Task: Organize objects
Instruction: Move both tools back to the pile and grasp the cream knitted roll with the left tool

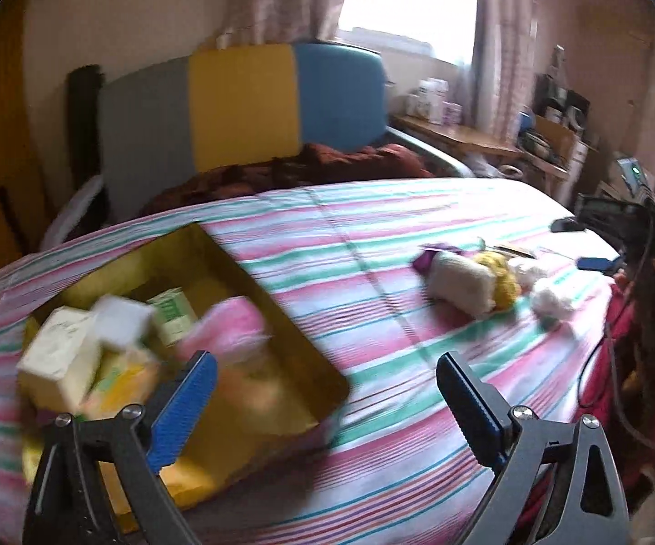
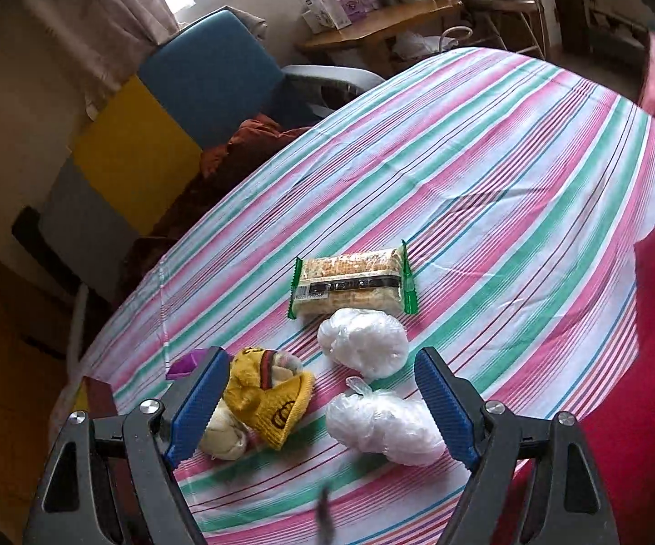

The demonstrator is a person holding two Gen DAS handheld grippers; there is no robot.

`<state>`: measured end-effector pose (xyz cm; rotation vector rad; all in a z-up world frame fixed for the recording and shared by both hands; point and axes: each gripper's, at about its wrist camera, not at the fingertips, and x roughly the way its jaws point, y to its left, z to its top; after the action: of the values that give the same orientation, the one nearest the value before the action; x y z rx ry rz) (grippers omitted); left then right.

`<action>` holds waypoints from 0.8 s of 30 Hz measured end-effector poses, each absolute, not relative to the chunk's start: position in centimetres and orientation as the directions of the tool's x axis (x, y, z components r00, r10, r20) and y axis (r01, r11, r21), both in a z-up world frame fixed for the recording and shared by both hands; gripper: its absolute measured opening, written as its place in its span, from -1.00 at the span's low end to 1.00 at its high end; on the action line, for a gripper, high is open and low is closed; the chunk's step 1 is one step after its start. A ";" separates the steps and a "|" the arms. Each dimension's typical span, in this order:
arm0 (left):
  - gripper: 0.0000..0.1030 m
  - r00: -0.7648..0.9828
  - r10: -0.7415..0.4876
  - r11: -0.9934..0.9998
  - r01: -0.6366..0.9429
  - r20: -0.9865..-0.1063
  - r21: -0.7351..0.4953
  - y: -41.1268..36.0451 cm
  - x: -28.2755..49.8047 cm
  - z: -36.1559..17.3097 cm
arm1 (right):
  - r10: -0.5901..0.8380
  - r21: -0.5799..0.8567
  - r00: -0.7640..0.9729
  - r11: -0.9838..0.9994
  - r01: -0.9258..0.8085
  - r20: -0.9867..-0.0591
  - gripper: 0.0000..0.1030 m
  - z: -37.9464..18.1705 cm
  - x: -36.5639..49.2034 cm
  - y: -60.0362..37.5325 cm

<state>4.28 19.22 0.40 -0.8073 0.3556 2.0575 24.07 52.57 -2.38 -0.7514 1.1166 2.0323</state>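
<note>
Striped sheet (image 2: 486, 172) carries everything: the yellow box (image 1: 255, 268), already part-filled, lies well apart from the loose pile. Right gripper (image 2: 323, 404), jaws apart and empty, hangs over two white bags (image 2: 384, 422) beside a sock (image 2: 268, 404); centre on one bag, squeeze gently. Left gripper (image 1: 327, 404) gapes empty by the box.

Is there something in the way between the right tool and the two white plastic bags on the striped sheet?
Nothing visible blocks it. The right tool is open and empty above the sheet, with the nearer white bag between its fingers. The yellow sock lies beside the left finger, apart from the bag.
</note>
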 end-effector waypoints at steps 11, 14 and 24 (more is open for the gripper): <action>0.90 -0.255 0.633 -0.468 -0.878 -0.731 -0.099 28.1 5.6 -2.3 | 0.244 0.557 -0.660 -0.378 -0.740 -0.711 0.65 -3.0 24.7 52.6; 0.90 -0.227 0.630 -0.439 -0.893 -0.743 -0.099 30.7 5.7 -3.2 | 0.233 0.580 -0.677 -0.369 -0.726 -0.698 0.65 -3.1 24.9 52.7; 0.91 -0.168 0.653 -0.366 -0.924 -0.739 -0.113 37.2 4.4 -5.2 | 0.218 0.613 -0.708 -0.375 -0.696 -0.671 0.65 -3.2 25.0 53.0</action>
<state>4.36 37.18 -5.18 -0.8707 0.4428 1.7687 25.01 52.99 -3.18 -0.6664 1.2777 2.1103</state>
